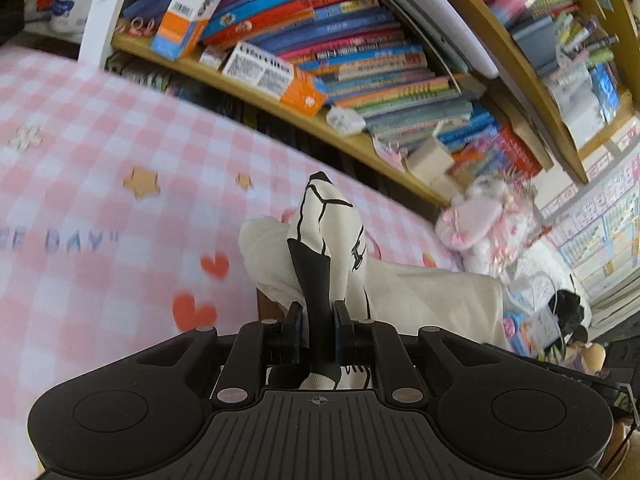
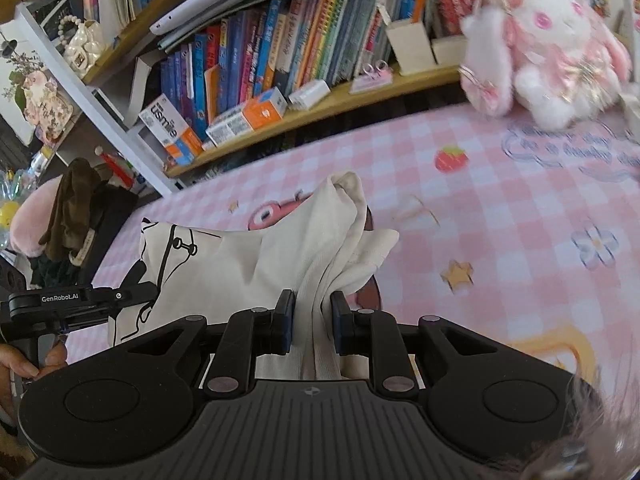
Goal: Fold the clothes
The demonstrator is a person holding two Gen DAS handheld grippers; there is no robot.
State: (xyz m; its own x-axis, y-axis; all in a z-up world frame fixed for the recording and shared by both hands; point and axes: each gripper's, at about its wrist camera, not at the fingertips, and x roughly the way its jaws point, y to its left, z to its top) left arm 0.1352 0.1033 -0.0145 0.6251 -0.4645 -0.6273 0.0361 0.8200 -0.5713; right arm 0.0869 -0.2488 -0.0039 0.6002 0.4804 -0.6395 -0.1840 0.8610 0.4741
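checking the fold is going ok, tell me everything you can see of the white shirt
The white shirt is soft, cream-white cloth with a black line drawing and a solid black patch printed on it. It is bunched and creased, not flat. The left tool pinches a printed fold that stands up in a peak; the right tool pinches several plain layers. Between the two grips the cloth hangs in a slack span. It hangs over the pink checked sheet; whether its lower part rests on it is unclear.
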